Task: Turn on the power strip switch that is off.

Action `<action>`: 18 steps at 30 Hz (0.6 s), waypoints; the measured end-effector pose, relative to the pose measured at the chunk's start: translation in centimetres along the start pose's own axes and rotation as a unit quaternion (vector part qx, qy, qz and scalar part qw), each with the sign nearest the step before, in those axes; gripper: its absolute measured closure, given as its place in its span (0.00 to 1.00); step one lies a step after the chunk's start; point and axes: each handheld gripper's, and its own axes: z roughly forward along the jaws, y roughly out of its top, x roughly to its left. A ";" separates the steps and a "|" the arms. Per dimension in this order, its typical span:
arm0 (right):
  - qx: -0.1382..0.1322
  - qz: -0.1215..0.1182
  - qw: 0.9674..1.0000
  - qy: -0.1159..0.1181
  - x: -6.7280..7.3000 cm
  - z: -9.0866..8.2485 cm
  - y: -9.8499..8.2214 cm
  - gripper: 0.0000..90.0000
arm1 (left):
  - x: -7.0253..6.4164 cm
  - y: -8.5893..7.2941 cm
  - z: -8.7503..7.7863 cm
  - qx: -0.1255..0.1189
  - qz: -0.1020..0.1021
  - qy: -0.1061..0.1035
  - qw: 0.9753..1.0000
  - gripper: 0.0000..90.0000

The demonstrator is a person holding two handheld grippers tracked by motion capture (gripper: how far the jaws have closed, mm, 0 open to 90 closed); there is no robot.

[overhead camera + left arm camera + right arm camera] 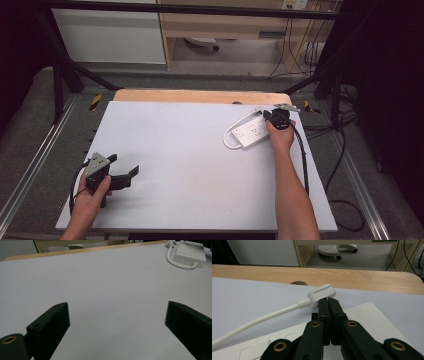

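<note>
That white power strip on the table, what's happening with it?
A person holds a claw tool in each hand. The right claw is shut, its jaws pressed together above the white power strip at the table's far right, right beside the white plug at the end of the strip's cord. Whether it pinches part of the plug can't be told. The left claw rests open over the bare grey table, near the front left corner.

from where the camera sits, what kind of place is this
Probably a lab or workshop recording bench: a white-topped table stands inside a black metal frame, cables trail over the floor, and a white power strip lies on the table.
</note>
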 end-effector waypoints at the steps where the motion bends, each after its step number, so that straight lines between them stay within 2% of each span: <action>1: 0.000 0.000 1.000 0.001 0.0 0.0 0.0 0.99 | 0.0 0.0 0.0 0.000 -0.001 0.000 1.000 0.06; 18: -0.003 0.011 1.000 0.016 0.3 -0.6 0.6 0.86 | -0.1 0.0 0.1 0.001 0.001 -0.001 1.000 0.06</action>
